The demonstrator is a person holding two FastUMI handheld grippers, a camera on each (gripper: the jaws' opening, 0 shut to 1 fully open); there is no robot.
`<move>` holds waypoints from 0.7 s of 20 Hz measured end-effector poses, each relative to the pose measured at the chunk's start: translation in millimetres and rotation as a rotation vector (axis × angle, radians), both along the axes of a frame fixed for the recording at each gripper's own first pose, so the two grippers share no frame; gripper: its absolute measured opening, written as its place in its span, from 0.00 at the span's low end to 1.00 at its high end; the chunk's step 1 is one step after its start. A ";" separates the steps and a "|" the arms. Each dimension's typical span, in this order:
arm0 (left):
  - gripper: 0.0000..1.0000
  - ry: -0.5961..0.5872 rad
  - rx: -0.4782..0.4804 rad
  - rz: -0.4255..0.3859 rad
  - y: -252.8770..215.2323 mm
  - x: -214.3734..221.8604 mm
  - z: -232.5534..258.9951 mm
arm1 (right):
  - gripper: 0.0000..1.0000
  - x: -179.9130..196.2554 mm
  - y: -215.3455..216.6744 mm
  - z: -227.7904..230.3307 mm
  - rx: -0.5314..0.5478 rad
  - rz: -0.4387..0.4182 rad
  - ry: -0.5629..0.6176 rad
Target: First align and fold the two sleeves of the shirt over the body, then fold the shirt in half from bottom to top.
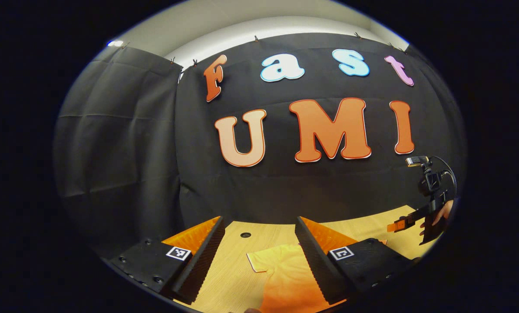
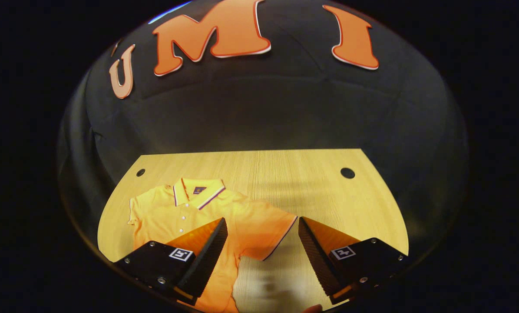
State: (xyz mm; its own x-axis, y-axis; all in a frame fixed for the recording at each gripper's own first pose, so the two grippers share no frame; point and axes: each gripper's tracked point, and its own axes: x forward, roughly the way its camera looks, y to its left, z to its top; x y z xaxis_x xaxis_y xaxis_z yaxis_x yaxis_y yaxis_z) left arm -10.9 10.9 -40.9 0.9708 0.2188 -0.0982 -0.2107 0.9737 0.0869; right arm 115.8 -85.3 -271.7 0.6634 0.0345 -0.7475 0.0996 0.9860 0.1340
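Wooden table, orange shirt seemingly flat

Both grippers' jaws wide apart

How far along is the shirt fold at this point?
Nothing looks done yet. In the right gripper view the shirt lies flat on the table, collar up, both sleeves spread out. The right gripper hangs open above the nearer sleeve, gripping nothing. The left gripper is open over the other sleeve. Both sleeve folds and the bottom-to-top fold are left.
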 end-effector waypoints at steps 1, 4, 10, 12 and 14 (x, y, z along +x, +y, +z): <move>1.00 0.008 0.004 0.007 -0.4 -3.7 -4.4 | 0.99 -0.6 -2.7 -7.3 0.011 -0.006 0.037; 1.00 0.038 -0.003 0.028 2.0 -5.5 -11.7 | 0.99 9.0 -11.1 -29.2 0.016 -0.010 0.117; 1.00 0.085 -0.012 0.043 -4.8 -5.3 -26.6 | 0.97 18.4 -13.4 -66.2 0.110 -0.021 0.295; 0.99 0.107 -0.013 0.036 -10.1 -5.6 -33.2 | 0.95 21.5 -14.4 -81.5 0.123 -0.034 0.344; 0.99 0.130 -0.012 0.029 -14.3 -3.1 -39.0 | 0.91 19.5 -13.8 -97.6 0.136 -0.037 0.404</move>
